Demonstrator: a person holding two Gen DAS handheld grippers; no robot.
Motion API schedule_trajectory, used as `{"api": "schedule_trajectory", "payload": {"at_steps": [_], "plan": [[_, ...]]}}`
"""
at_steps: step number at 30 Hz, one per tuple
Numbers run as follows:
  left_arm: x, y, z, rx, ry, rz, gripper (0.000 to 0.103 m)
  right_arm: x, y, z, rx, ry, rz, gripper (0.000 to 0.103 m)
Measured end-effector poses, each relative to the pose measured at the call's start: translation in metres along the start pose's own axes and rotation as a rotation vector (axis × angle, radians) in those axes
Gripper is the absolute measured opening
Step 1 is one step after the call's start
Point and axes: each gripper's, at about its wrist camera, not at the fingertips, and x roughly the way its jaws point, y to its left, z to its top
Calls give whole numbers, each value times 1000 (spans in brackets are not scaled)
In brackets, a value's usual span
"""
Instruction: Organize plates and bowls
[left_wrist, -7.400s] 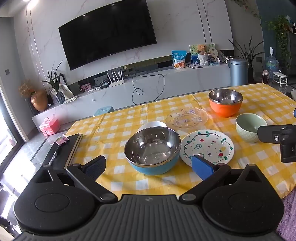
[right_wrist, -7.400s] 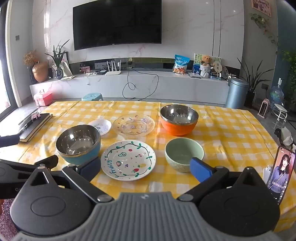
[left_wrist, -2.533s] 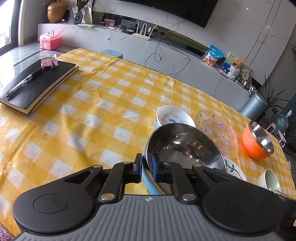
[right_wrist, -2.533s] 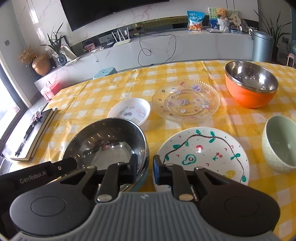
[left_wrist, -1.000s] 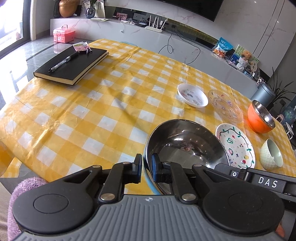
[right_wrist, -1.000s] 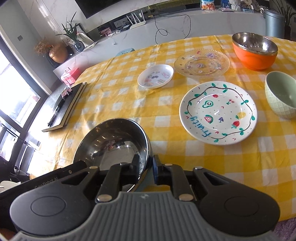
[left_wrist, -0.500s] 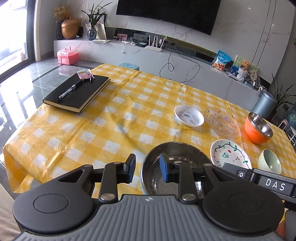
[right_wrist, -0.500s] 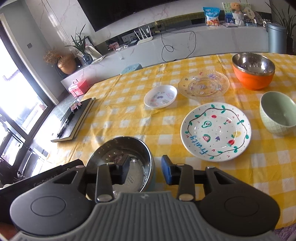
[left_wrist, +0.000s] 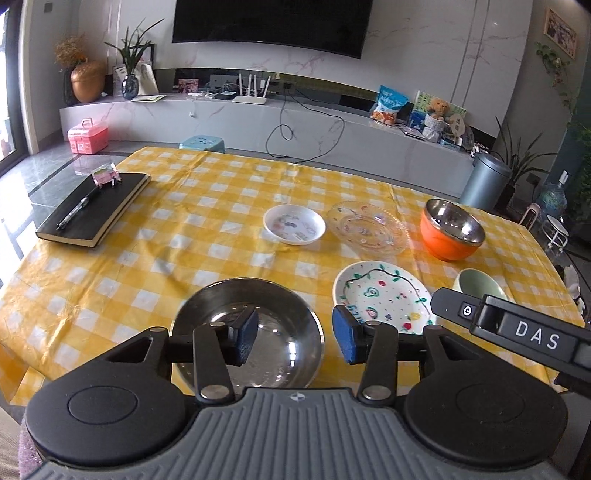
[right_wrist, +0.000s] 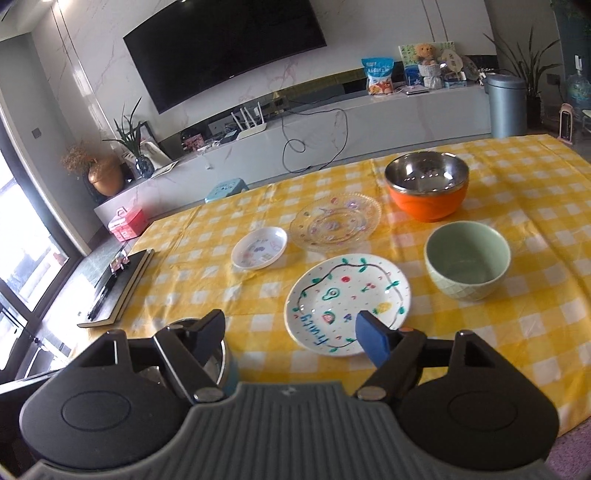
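The steel bowl with the blue outside (left_wrist: 251, 332) sat on the yellow checked tabletop (left_wrist: 192, 229) near its front edge, released by both tools. The left hand-held gripper (left_wrist: 293, 334) was above the bowl with its jaws opening; its blue pads (left_wrist: 245, 334) stood apart, one over the bowl's inside and the other past its right rim, and neither pressed on the metal. The right hand-held gripper (right_wrist: 291, 332) was also opening, its jaws spread wide over the cloth with nothing pinched between them; in the right wrist view only a sliver of the bowl's rim showed behind its left finger. To the right of the bowl lay the painted fruit plate (right_wrist: 347, 301), flat on the cloth. Beyond it were the small white dish (left_wrist: 294, 224) and the clear glass plate (left_wrist: 367, 227), just beside each other. The orange bowl with a steel lining (right_wrist: 426, 186) stood upright farther right, and the pale green bowl (right_wrist: 467, 260) stood nearer, beside the painted plate. A black notebook (left_wrist: 92, 208) with a pen on it rested at the left end of the tabletop, well apart from the dishes.
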Motion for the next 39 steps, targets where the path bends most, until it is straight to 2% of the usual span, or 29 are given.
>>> {"api": "schedule_trajectory", "payload": {"at_steps": [3, 8, 22, 34, 39], "plan": [[3, -18, 2, 30, -5, -35, 58, -6, -21, 3, 45, -32, -50, 84], [13, -44, 6, 59, 4, -82, 65, -9, -56, 7, 111, -53, -134, 84], [64, -107, 31, 143, 86, -188, 65, 11, -124, 26, 218, -66, -262, 85], [130, -137, 80, 120, 130, -217, 64, 63, -162, 85, 264, -28, -305, 84], [163, -155, 97, 166, 161, -225, 64, 90, -165, 113, 235, -21, -314, 82]]}}
